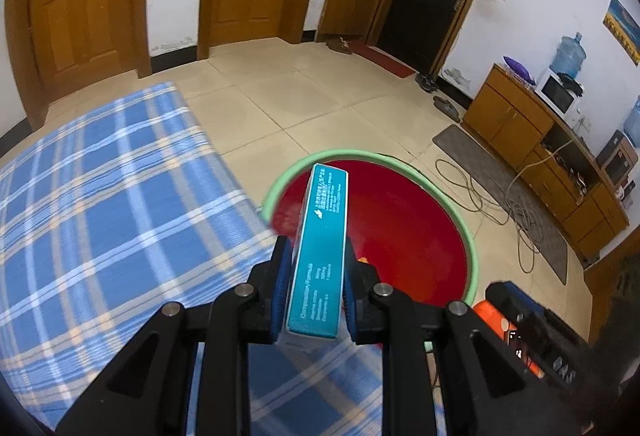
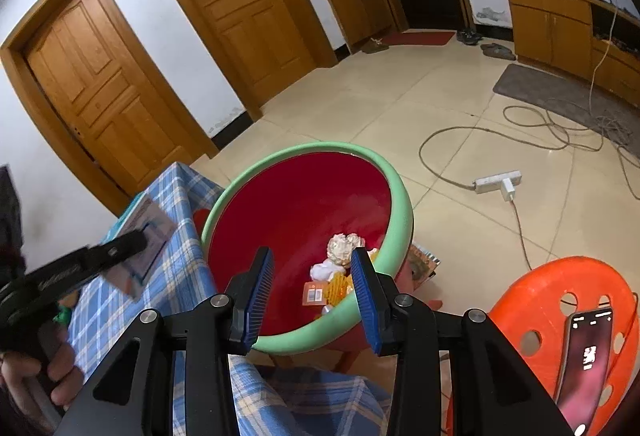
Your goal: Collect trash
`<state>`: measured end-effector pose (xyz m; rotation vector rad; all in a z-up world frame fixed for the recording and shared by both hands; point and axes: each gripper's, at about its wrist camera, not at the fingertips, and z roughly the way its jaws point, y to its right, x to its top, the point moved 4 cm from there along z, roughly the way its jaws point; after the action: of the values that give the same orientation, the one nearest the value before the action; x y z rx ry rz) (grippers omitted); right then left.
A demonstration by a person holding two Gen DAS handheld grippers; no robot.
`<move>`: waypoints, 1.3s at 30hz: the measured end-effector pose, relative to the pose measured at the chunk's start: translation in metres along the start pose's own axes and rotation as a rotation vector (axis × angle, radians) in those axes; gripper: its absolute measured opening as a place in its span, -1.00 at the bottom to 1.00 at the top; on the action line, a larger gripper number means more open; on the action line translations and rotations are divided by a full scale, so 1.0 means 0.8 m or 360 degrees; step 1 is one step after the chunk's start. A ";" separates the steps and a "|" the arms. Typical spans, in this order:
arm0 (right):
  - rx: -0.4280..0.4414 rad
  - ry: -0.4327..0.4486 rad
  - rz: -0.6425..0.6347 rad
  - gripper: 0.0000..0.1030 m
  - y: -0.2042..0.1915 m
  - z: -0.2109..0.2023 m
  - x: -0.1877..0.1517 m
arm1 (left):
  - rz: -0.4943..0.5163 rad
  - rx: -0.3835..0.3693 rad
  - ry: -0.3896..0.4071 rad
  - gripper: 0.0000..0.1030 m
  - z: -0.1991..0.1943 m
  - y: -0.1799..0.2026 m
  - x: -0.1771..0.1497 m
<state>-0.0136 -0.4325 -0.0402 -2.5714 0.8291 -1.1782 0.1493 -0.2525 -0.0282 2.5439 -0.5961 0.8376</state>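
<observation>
Left gripper point(image 1: 316, 288) clamps the teal box point(image 1: 320, 252) at the basin's point(image 1: 472, 252) near rim. Carry it over the red middle, then release. Right gripper point(image 2: 312, 292) hangs agape above the basin, holding nothing.

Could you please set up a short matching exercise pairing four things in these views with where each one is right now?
Things:
1. teal box
2. crumpled paper
3. phone
4. power strip

Places:
A. on the orange stool
B. on the tiled floor
C. in the red basin
D. between the left gripper fingers

Pairs: 1-D, 2-C, 3-A, 4-B
</observation>
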 end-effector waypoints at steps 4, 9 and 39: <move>-0.0016 0.0022 -0.0021 -0.21 0.007 -0.003 -0.001 | 0.0035 -0.0020 -0.0005 -0.56 0.021 0.021 0.007; -0.0008 0.0027 -0.0016 -0.01 0.014 -0.007 0.000 | 0.0040 0.0022 -0.0005 -0.17 0.028 0.030 0.007; 0.0220 0.0095 -0.0406 0.46 -0.120 -0.073 -0.041 | -0.0175 0.0563 0.0269 0.50 -0.171 -0.096 -0.087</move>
<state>-0.0351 -0.3316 0.0153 -2.5942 0.4204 -1.3351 0.0742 -0.1032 0.0121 2.7450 -0.2710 1.1928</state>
